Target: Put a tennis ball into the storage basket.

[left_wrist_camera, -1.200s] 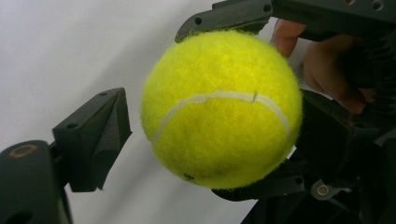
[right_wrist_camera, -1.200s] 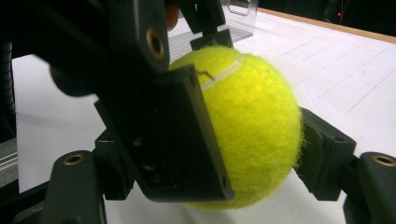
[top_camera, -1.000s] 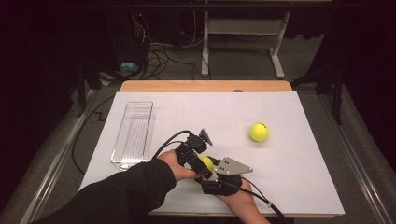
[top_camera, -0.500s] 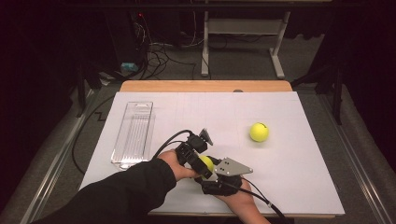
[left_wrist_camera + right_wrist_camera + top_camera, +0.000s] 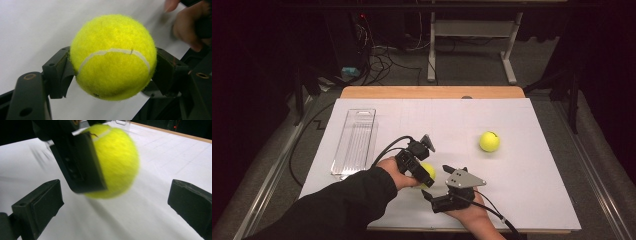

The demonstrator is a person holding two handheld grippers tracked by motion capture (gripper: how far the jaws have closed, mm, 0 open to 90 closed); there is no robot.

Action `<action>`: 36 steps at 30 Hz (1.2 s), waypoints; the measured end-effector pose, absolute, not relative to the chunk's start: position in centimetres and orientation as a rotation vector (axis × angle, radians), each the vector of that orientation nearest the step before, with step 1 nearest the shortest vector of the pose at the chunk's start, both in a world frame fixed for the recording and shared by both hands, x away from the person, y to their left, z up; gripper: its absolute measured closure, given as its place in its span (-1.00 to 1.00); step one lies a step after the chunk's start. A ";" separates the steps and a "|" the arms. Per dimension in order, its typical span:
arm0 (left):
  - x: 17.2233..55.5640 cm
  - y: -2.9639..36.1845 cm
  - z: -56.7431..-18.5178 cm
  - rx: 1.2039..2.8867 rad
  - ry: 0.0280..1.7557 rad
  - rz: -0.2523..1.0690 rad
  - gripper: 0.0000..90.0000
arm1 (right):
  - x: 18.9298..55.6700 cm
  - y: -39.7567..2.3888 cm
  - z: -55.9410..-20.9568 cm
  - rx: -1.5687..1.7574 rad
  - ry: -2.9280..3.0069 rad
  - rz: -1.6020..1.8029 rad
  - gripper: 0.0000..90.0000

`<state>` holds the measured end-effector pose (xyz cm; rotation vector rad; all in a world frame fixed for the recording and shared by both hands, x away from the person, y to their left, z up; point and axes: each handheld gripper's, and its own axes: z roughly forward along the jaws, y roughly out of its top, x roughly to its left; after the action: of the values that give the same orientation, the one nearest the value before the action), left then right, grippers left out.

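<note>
A yellow tennis ball [image 5: 112, 57] sits between the pads of my left gripper [image 5: 112, 72], which is shut on it just above the white sheet. In the high view this ball [image 5: 428, 171] is near the table's front, left of centre, with the left gripper [image 5: 424, 175] around it. My right gripper [image 5: 435, 183] faces it from the right. Its jaws have just been opening and now stand wide apart. In the right gripper view the ball [image 5: 117, 160] hangs ahead of the right gripper [image 5: 117, 202], clear of both pads [image 5: 42, 202]. A second tennis ball [image 5: 489, 141] lies at right centre.
A clear plastic tray [image 5: 354, 142] lies lengthwise at the left of the white sheet [image 5: 532, 190]. A wooden table edge [image 5: 432, 92] runs along the back. Cables trail from both grippers toward the front edge.
The right gripper's jaws have spread apart and come off the ball. The left gripper keeps its hold on it. Both hands have stayed nearly in place.
</note>
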<state>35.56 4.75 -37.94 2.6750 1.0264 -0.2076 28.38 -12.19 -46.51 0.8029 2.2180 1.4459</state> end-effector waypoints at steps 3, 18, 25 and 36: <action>35.6 5.1 -37.9 2.669 1.046 -0.191 -0.42 | 28.4 -13.0 -46.4 0.811 2.203 1.442 -1.00; 36.5 8.1 -36.9 2.671 1.126 -0.144 -0.42 | 28.4 -19.2 -45.9 0.928 2.079 1.366 -1.00; 36.9 10.1 -36.5 2.676 1.170 -0.123 -0.42 | 28.1 -22.2 -46.1 0.979 2.038 1.310 -1.00; 37.3 13.6 -36.0 2.659 1.250 -0.098 -0.42 | 27.4 -25.8 -46.1 1.050 1.975 1.270 -1.00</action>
<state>37.31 13.57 -35.98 2.6589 1.2501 -0.0980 27.43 -25.81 -46.07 1.0504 1.9755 1.2697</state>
